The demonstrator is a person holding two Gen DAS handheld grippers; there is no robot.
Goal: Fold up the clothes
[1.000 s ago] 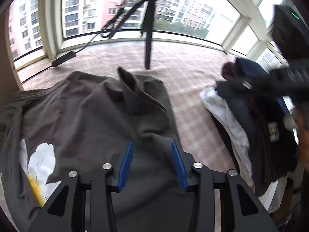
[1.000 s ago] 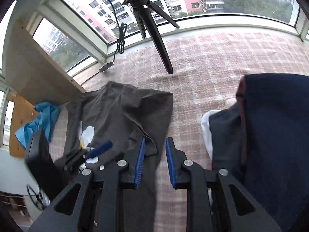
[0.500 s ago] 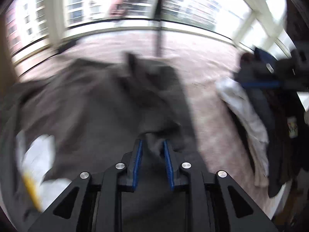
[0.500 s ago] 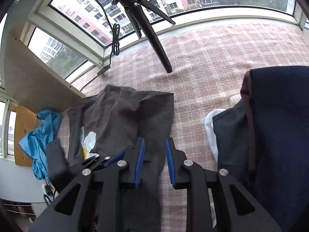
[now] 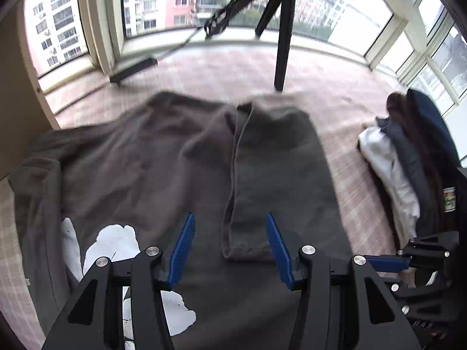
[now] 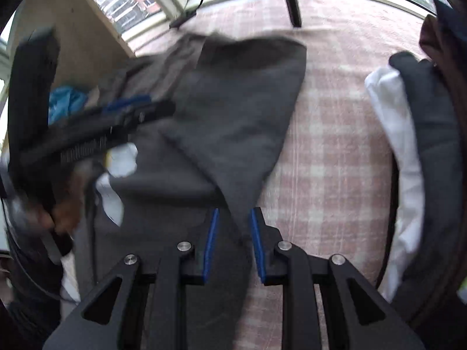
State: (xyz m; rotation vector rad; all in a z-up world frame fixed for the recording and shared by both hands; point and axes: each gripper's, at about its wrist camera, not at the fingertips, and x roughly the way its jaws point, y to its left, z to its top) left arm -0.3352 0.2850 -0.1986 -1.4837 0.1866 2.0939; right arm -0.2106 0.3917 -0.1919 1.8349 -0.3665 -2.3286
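Dark grey T-shirt (image 5: 151, 157) spread flat on pink checked surface (image 5: 335, 108), sleeve (image 5: 271, 169) folded inward to narrow the body. Left gripper (image 5: 229, 249) jaws opening, nothing pinched. Right gripper (image 6: 233, 243) jaws narrowly parted around a raised fold of cloth; pinch uncertain.

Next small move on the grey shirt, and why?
Probably carry the right gripper leftward, laying its pinched fold over the grey shirt. The left gripper is opening with the sleeve lying free between its pads, while the right-side fold hangs unfinished.
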